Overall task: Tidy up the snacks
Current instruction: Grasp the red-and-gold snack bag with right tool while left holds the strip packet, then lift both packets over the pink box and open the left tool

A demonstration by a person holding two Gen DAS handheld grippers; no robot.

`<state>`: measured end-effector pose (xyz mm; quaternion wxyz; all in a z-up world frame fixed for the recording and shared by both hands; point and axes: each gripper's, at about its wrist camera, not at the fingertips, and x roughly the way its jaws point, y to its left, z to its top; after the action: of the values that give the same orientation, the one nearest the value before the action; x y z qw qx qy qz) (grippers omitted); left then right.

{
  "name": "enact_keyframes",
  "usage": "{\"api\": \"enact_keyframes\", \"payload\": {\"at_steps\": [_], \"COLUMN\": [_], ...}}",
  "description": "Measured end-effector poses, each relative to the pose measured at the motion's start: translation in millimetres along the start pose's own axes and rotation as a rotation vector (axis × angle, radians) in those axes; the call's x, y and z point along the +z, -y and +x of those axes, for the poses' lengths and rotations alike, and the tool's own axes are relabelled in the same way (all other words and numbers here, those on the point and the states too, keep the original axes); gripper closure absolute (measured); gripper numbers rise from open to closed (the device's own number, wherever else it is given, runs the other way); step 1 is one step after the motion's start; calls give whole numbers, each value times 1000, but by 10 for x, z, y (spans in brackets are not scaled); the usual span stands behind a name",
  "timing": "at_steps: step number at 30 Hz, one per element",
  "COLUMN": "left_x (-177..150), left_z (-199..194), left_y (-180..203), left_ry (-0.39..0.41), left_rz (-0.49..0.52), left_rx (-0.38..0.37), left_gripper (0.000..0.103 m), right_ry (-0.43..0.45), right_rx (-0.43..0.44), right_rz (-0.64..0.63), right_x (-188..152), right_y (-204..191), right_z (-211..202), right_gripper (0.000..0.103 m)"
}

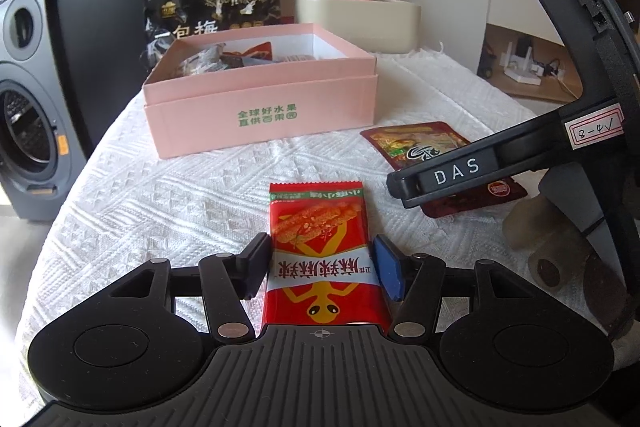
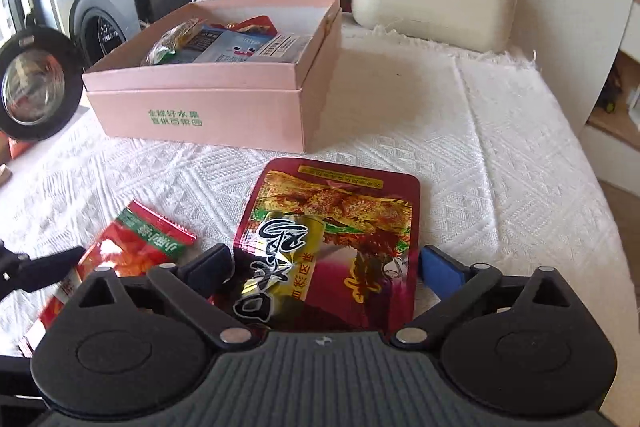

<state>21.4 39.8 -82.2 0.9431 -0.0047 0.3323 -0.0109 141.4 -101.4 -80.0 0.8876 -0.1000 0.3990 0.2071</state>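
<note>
Left gripper (image 1: 321, 263) clamped on red snack packet (image 1: 322, 247), in front of pink box (image 1: 260, 115). Right gripper (image 2: 326, 267) spread wide around maroon packet (image 2: 340, 227), also before box on bench (image 2: 500, 167). Next, probably: close, lift, drop in box.

Green print on the front wall of the pink box (image 1: 260, 115) reads 全球好水果 over 直供百果园, and right behind that box the tall black bag (image 1: 212, 7) shows 一包梅 in big pale characters. In front of the box, the red packet (image 1: 320, 251) carries 麻辣 lettering upside down on its white band, with small 小嘴 print on its green strip. To the right of the box, the right gripper (image 1: 456, 171) bears "DAS" in white and a handwritten sticker, roughly "8-4"; the dark red pouch (image 2: 336, 227) has characters too warped to read.
</note>
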Motion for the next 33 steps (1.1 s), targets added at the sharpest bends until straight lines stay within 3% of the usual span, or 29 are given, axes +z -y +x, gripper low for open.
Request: {"api": "enact_keyframes", "payload": {"at_steps": [3,6,7,11,17,20,23,26,30,33], "left_x": [1,14,21,32,12,-11,51,315,1069,1619], "left_z": [-1,-7,-8,-2,-11,-42,-113,-298,-479,-360], "left_y": [-5,-1,1,0,-54,-141,-207,-271,-386,-470], "left_ry": [0,-11,-16,-23,-6,18,37,128,258,321], "left_rz": [-2,-3,-5,-9,-26,-95,-148,-151,-100,-68], "left_rx": [-3,-1,0,1,-16,-24,-40,-62,-37,-11], "left_gripper": [42,42,42,42,43,51,52,53,52,52], "right_ry": [-2,15,26,56,124,187,237,263,283,296], "right_rx": [7,20,28,49,85,96,92,80,83,107], "right_rz": [11,8,-3,-37,-30,-31,-28,-26,-51,-52], "right_x": [16,19,23,22,51,79,121,157,208,225], "right_y": [28,68,70,84,213,285,348,403,399,363], "right_z": [-2,-63,-110,-310,-738,-1020,-1214,-1302,-1312,-1282], "right_gripper": [4,14,24,31,33,33,33,33,33,33]}}
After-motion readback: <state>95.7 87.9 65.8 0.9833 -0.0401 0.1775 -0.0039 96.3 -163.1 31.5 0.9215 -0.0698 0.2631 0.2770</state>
